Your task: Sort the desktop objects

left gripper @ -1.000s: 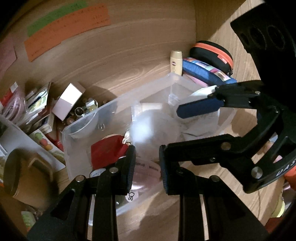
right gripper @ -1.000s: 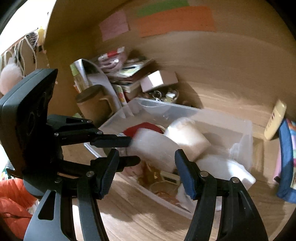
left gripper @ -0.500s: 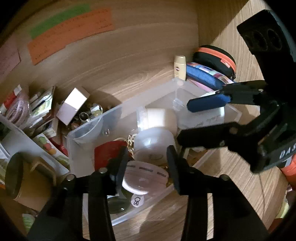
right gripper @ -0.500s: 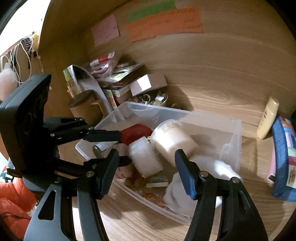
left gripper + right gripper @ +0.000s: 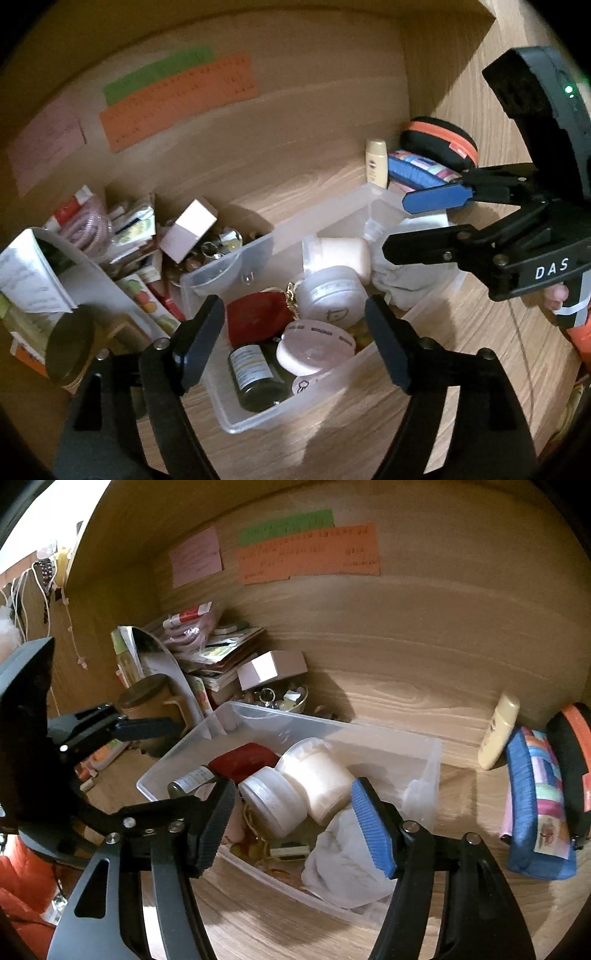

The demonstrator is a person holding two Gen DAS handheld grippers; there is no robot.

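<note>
A clear plastic bin (image 5: 317, 218) (image 5: 332, 723) stands on the wooden desk. In it lie a white jar (image 5: 328, 295) (image 5: 273, 805), a cream jar (image 5: 340, 251) (image 5: 317, 771), a pink round compact (image 5: 314, 347), a dark bottle (image 5: 255, 373), a red pouch (image 5: 255, 317) and a white cloth (image 5: 410, 269) (image 5: 343, 856). My left gripper (image 5: 295, 339) hovers over the bin's near end, its jaws opening wide with nothing pressed between them. My right gripper (image 5: 293, 823) (image 5: 424, 225) hangs over the bin's right part, jaws also opening, holding nothing.
A sunscreen tube (image 5: 376, 166) (image 5: 498, 731), a blue pencil case (image 5: 535, 801) and a black-and-orange case (image 5: 439, 144) stand right of the bin. Left of it are a brown lidded cup (image 5: 70, 343), a white box (image 5: 188, 229) and stacked booklets. Paper notes hang on the back panel.
My left jaws went from nearly shut to wide while the hand drew back and up. The right jaws widened a little. The blurred white jar has come to rest in the bin.
</note>
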